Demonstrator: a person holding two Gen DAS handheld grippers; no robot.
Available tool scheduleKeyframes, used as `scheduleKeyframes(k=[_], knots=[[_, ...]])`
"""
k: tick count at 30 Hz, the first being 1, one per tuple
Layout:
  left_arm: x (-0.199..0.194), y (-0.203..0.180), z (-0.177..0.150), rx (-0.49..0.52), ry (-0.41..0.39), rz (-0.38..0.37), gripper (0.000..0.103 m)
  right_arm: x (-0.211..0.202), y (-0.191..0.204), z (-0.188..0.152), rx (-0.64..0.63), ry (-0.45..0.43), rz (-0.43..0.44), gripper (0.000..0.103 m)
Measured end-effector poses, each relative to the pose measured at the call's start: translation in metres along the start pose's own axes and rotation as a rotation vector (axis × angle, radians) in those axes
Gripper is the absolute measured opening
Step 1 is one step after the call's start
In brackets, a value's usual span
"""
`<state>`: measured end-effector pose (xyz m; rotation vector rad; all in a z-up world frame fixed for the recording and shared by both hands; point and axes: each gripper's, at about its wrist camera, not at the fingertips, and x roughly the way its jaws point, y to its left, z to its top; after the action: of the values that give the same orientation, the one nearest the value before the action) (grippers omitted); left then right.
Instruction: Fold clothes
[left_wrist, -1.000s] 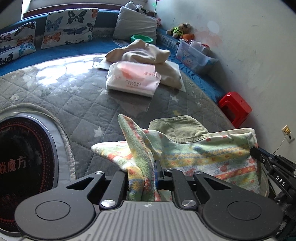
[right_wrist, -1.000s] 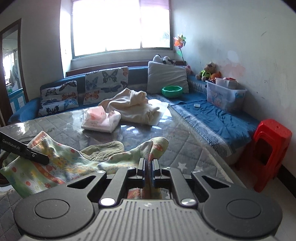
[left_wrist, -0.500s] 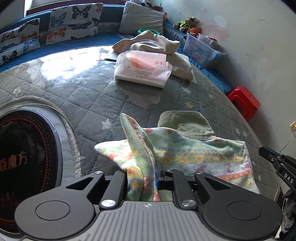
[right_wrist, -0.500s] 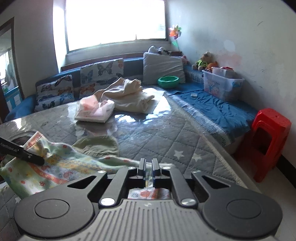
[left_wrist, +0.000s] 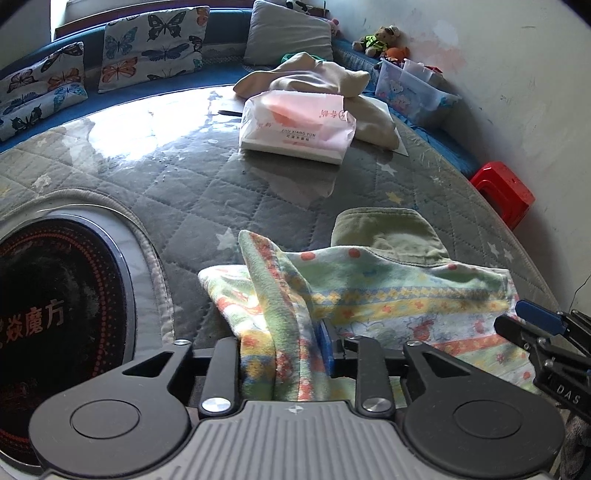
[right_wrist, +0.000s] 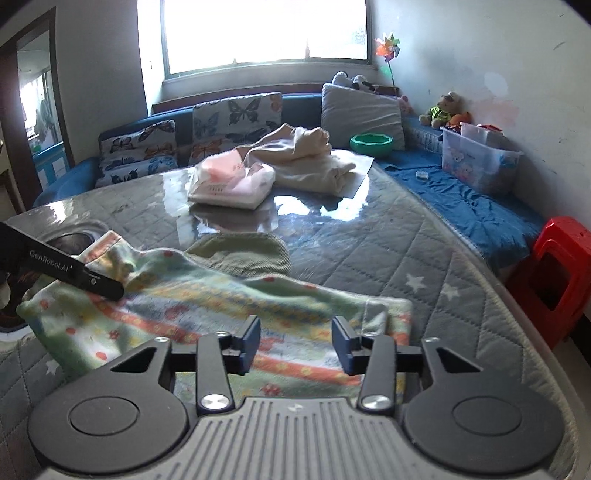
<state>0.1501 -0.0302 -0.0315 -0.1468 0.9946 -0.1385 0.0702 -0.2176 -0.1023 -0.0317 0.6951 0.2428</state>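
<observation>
A patterned green, yellow and orange garment (left_wrist: 388, 295) lies on the quilted grey table cover (left_wrist: 207, 177), with an olive green piece (left_wrist: 388, 236) sticking out behind it. My left gripper (left_wrist: 284, 343) is shut on a raised bunch of the garment's left edge. My right gripper (right_wrist: 295, 339) is open and empty just above the garment (right_wrist: 207, 306), which lies flat under it near the table's right edge. The right gripper also shows in the left wrist view (left_wrist: 532, 325), open. The left gripper's finger (right_wrist: 74, 273) shows at the left of the right wrist view.
A pink and white tissue pack (left_wrist: 299, 125) and a beige pile of cloth (left_wrist: 325, 81) lie further back on the table. A round black heater (left_wrist: 55, 314) sits at the left. A red stool (right_wrist: 557, 273) stands right of the table. Butterfly cushions (right_wrist: 236, 118) line the sofa.
My right gripper has let go of the garment's corner and opened; the corner now lies flat on the table. My left gripper still holds its bunch.
</observation>
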Motion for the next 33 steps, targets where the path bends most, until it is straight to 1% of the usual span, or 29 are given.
scheduleKeyframes(k=[1, 7, 11, 13, 14, 17, 19, 24, 26, 27, 29, 31, 33], knots=[[0.000, 0.001, 0.000, 0.001, 0.000, 0.008, 0.041, 0.001, 0.001, -0.002, 0.001, 0.007, 0.001, 0.048], [0.000, 0.007, -0.004, 0.015, -0.002, 0.032, 0.051, 0.006, -0.002, -0.013, 0.003, 0.046, -0.010, 0.054], [-0.001, 0.010, -0.007, 0.035, -0.008, 0.056, 0.056, 0.004, -0.006, -0.017, -0.005, 0.049, -0.004, 0.057], [-0.002, 0.014, -0.009, 0.037, -0.010, 0.069, 0.056, 0.003, -0.006, -0.018, -0.010, 0.048, -0.012, 0.060], [-0.003, 0.016, -0.009, 0.038, -0.011, 0.078, 0.057, 0.003, -0.005, -0.018, -0.012, 0.048, -0.017, 0.063], [-0.004, 0.023, -0.012, 0.040, -0.009, 0.097, 0.057, 0.002, -0.007, -0.020, -0.013, 0.050, -0.022, 0.064], [-0.006, 0.027, -0.014, 0.044, -0.009, 0.105, 0.059, 0.001, -0.008, -0.020, -0.013, 0.052, -0.032, 0.066], [-0.019, 0.027, -0.018, 0.061, -0.024, 0.124, 0.060, -0.005, -0.007, -0.019, -0.019, 0.051, -0.046, 0.068], [-0.027, 0.024, -0.021, 0.071, -0.040, 0.115, 0.060, -0.008, -0.002, -0.018, -0.030, 0.042, -0.033, 0.070], [-0.030, 0.021, -0.023, 0.081, -0.048, 0.109, 0.060, -0.009, 0.002, -0.017, -0.037, 0.037, -0.024, 0.074], [-0.035, 0.015, -0.029, 0.105, -0.059, 0.105, 0.061, -0.010, 0.012, -0.016, -0.056, 0.027, 0.001, 0.078], [-0.037, 0.009, -0.036, 0.128, -0.057, 0.106, 0.061, -0.010, 0.023, -0.015, -0.077, 0.023, 0.030, 0.079], [-0.037, 0.004, -0.042, 0.148, -0.051, 0.108, 0.062, -0.008, 0.033, -0.015, -0.097, 0.026, 0.053, 0.082]])
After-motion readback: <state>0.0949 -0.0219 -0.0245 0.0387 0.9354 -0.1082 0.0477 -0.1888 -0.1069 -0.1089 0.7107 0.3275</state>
